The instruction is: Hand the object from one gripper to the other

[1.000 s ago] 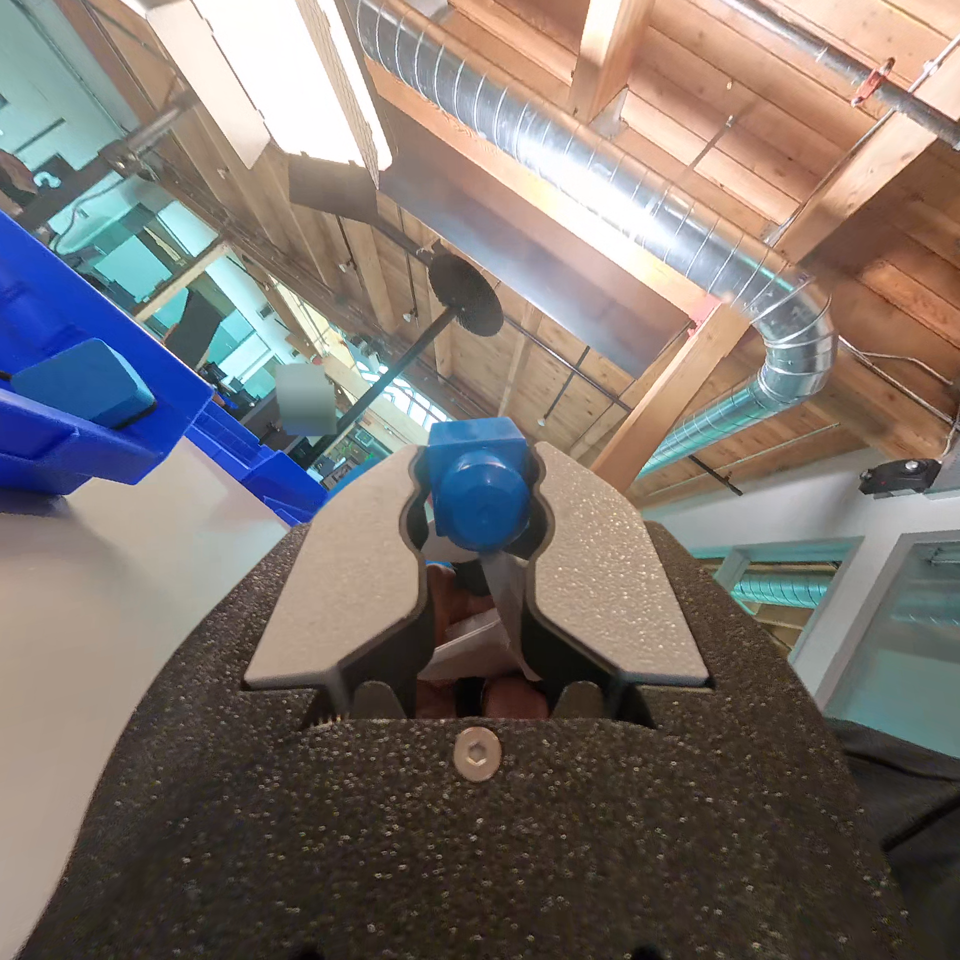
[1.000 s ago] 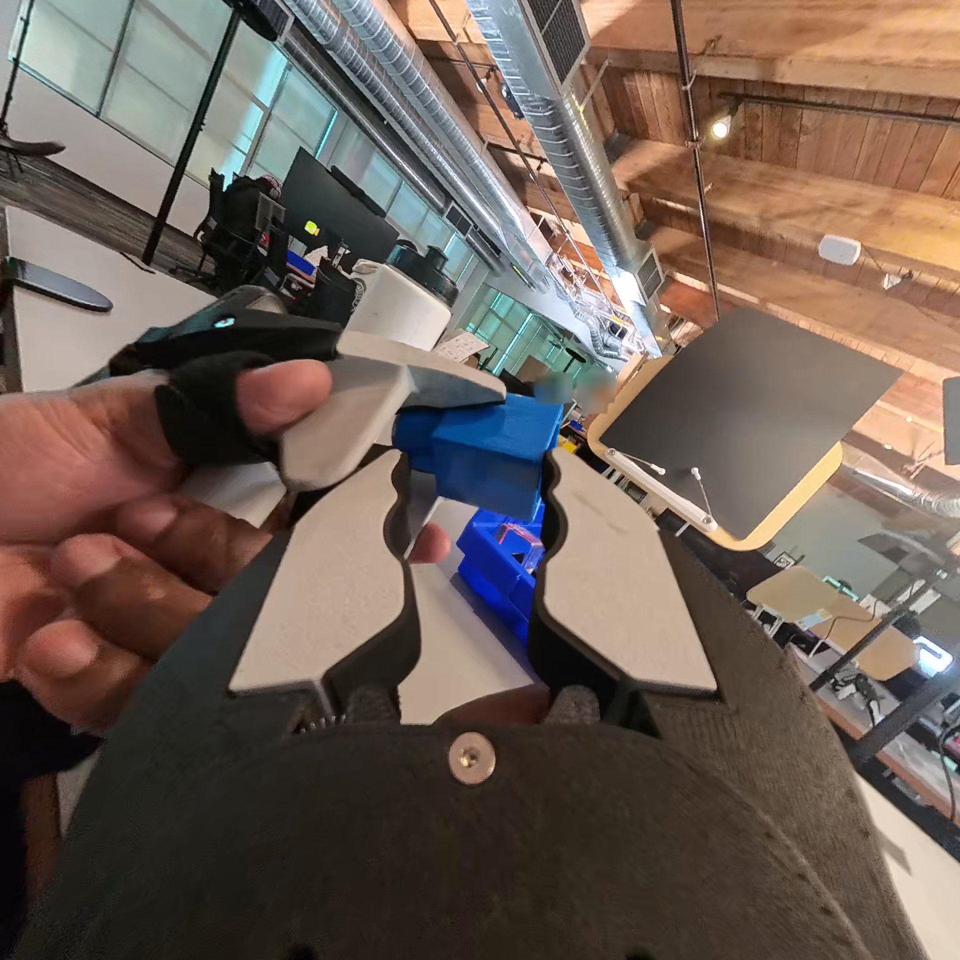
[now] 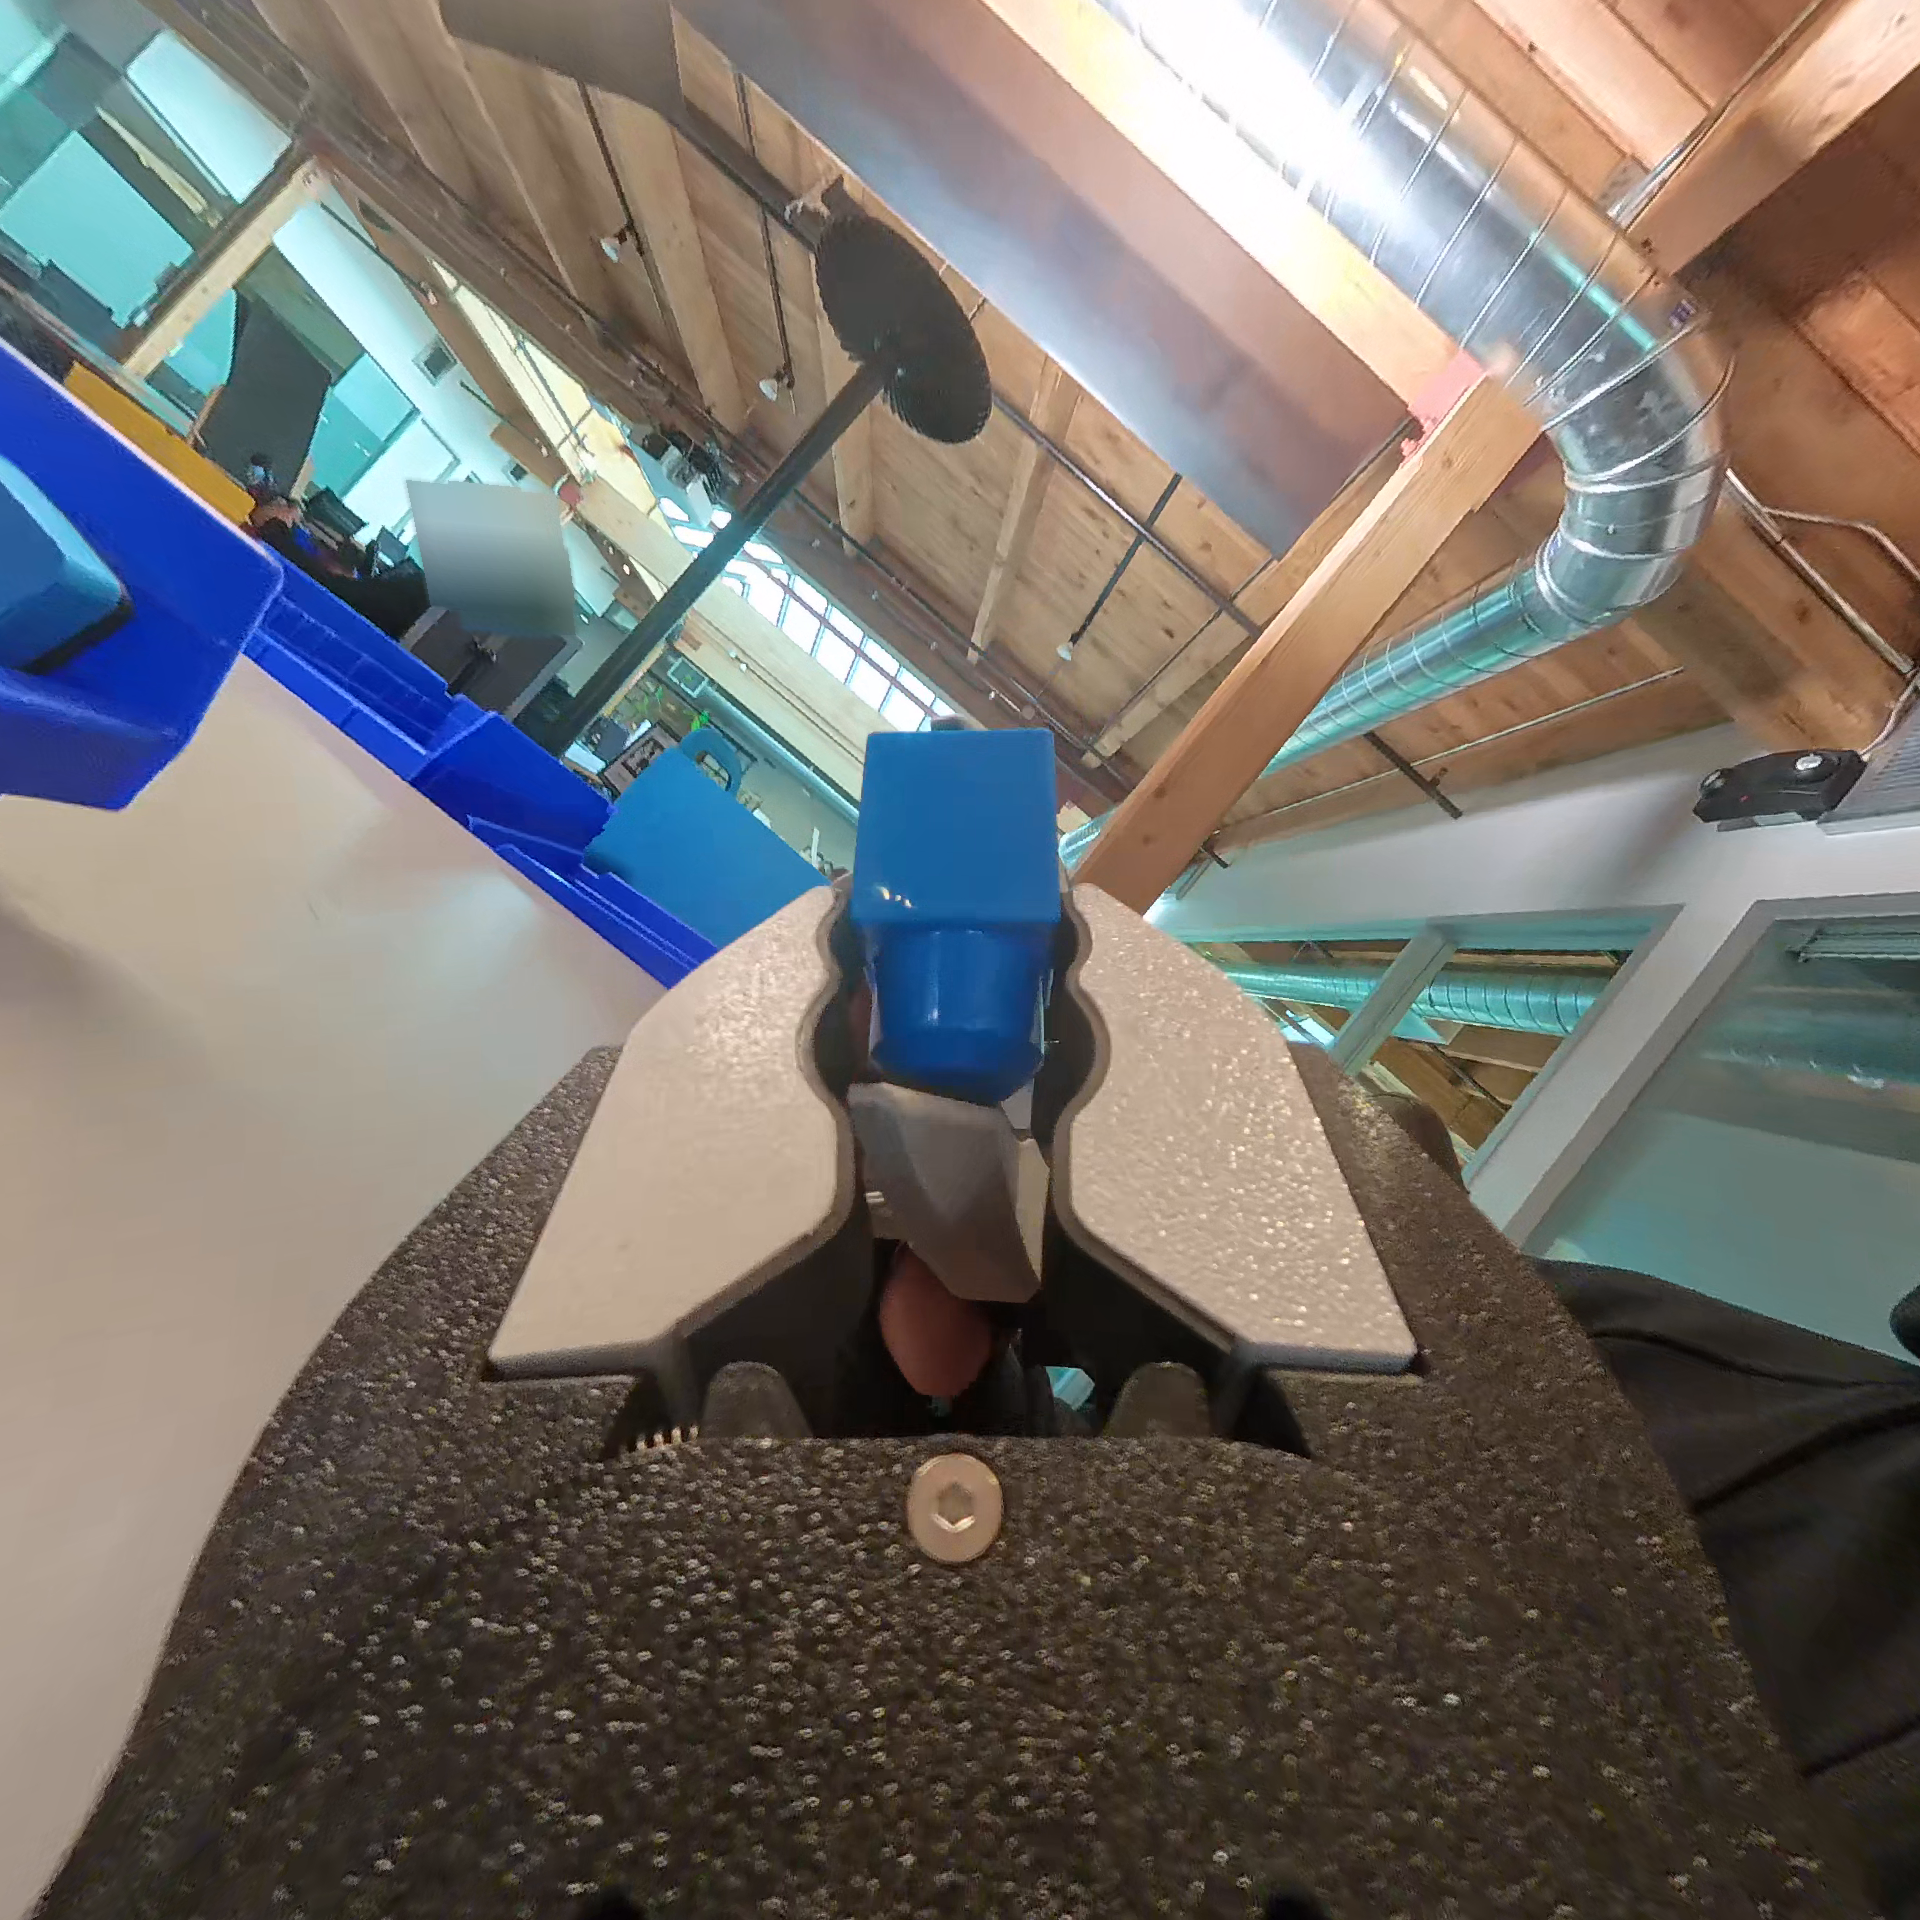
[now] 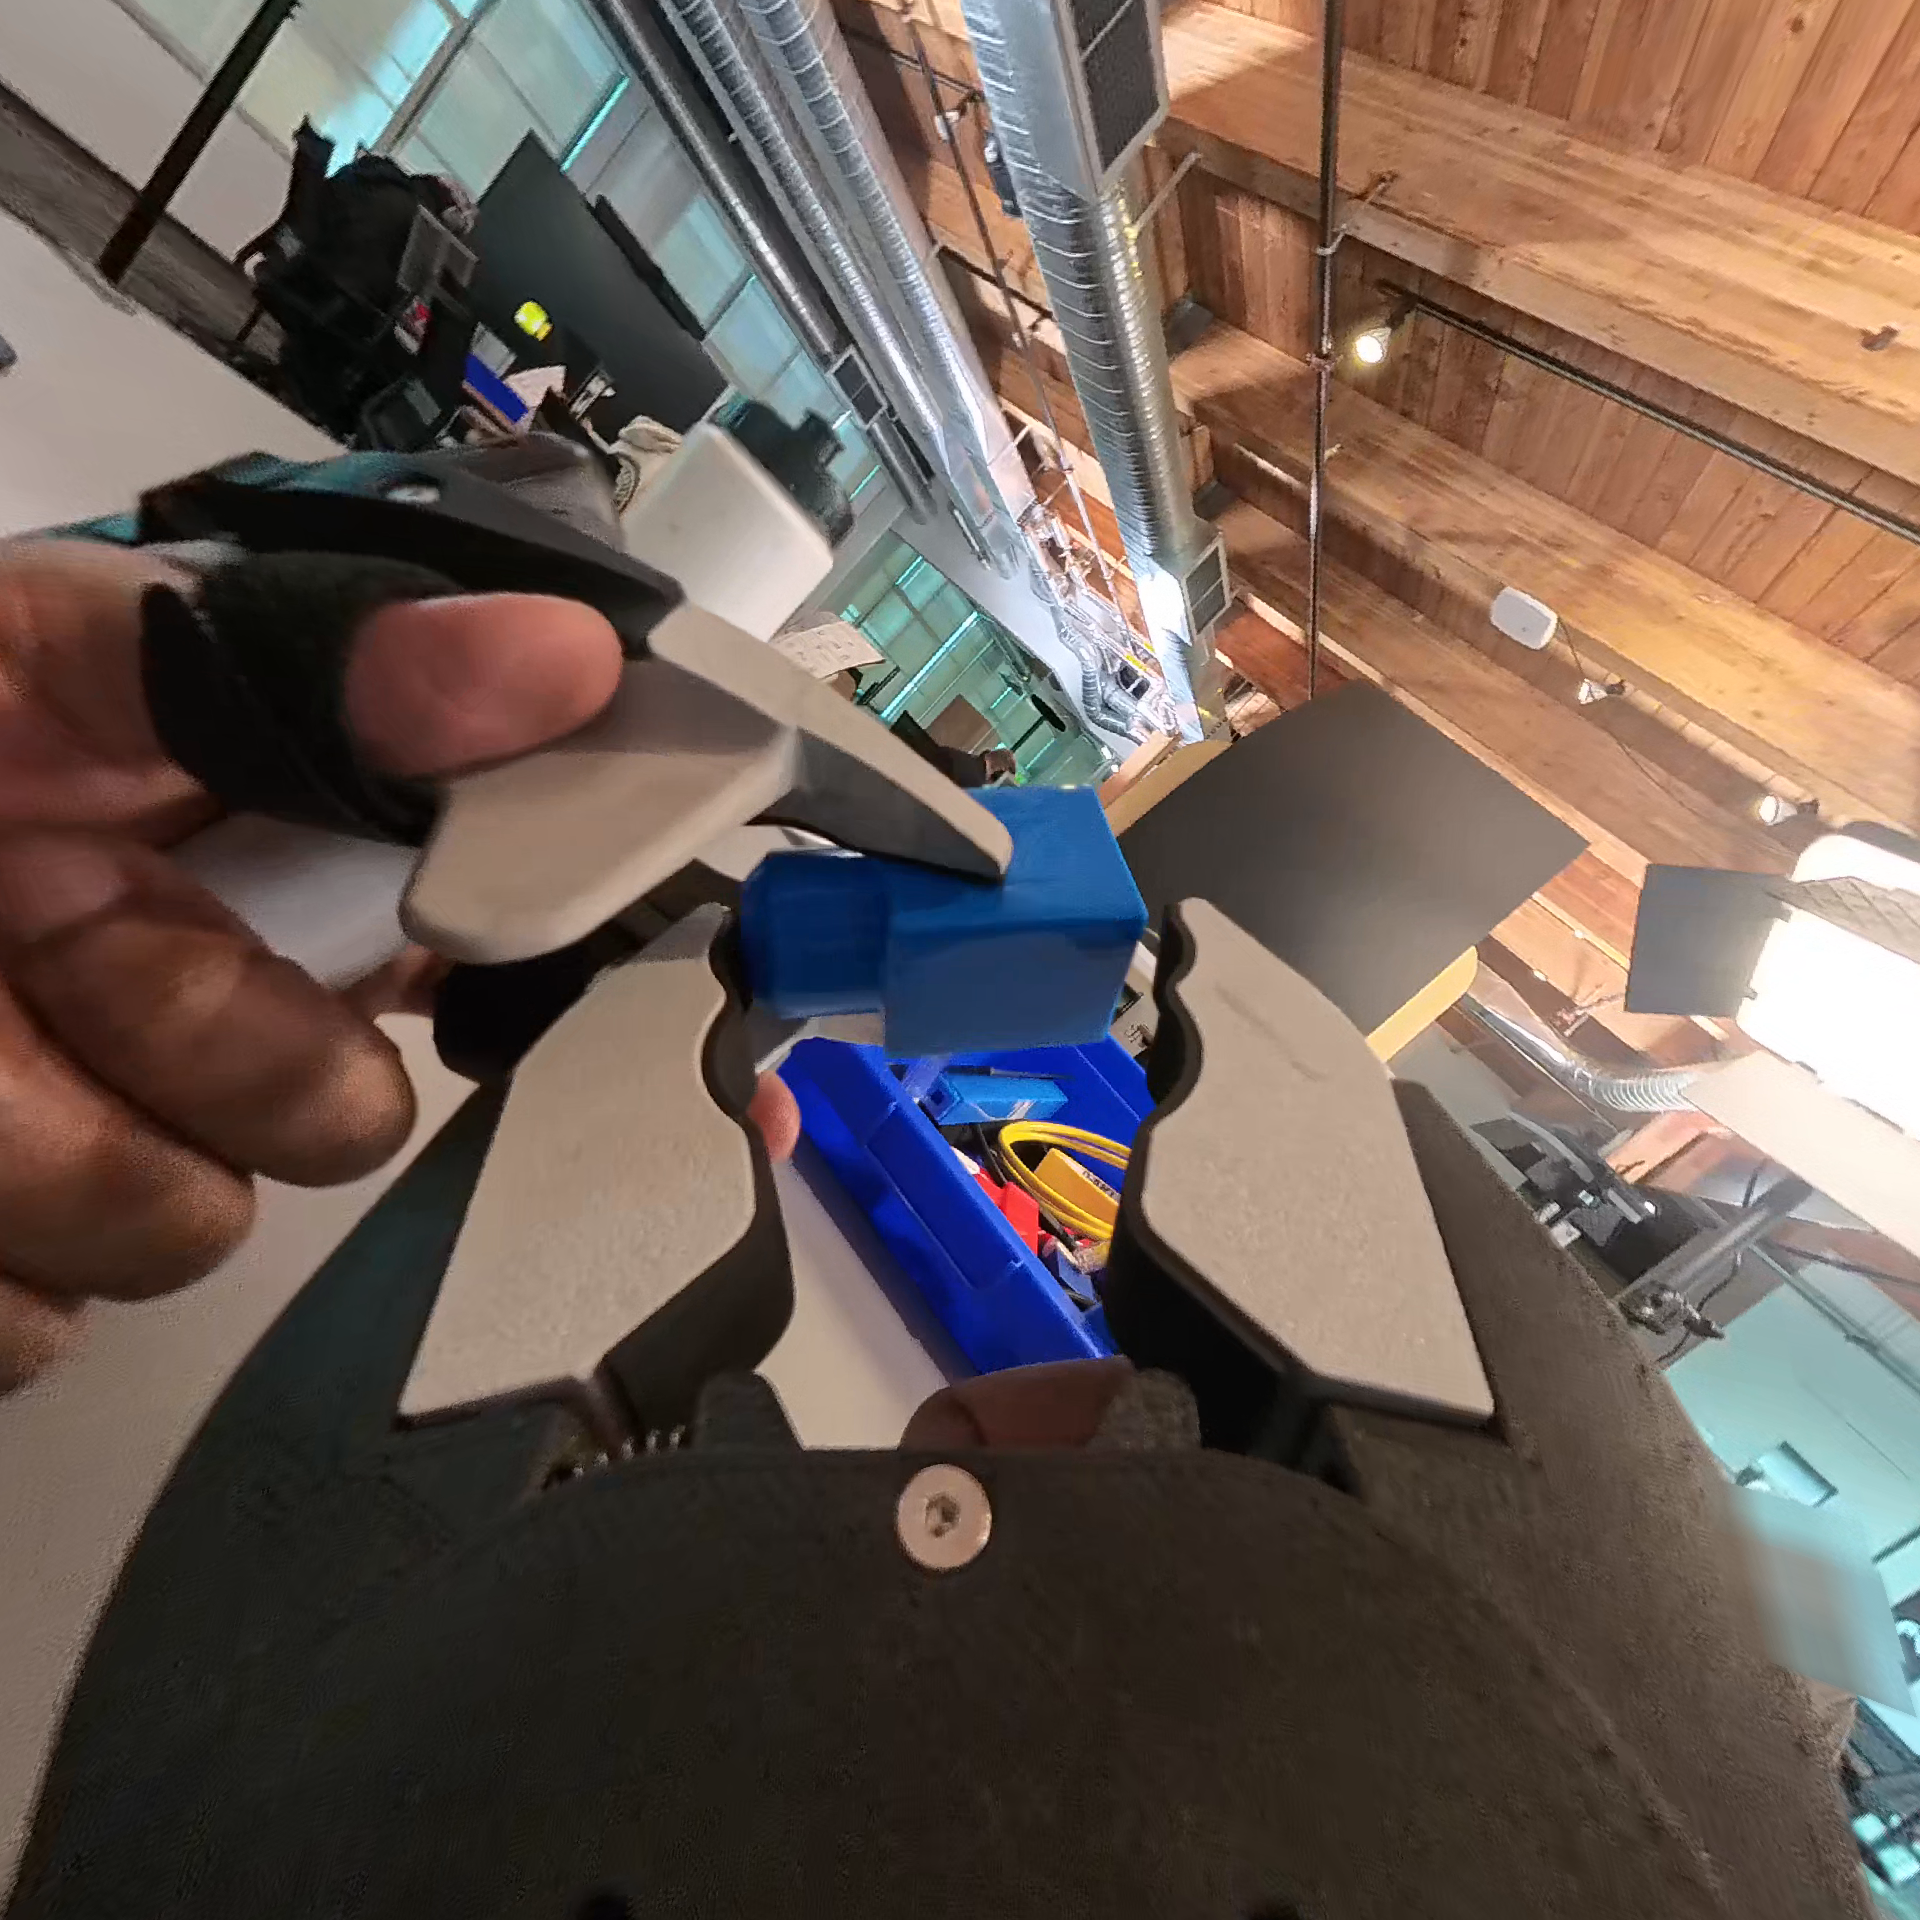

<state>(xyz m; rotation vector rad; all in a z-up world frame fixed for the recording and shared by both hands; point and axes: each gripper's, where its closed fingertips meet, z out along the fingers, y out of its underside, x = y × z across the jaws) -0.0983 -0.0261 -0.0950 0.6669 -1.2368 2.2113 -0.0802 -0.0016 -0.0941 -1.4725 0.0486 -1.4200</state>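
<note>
The left gripper [image 3: 956, 966] jaws pinch the blue object [image 3: 951, 894]. The right gripper [image 4: 951, 997] jaws are spread, the object between their tips.

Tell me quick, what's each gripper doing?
Left gripper: shut on the blue block.
Right gripper: open, jaws either side of the block, not gripping.
</note>
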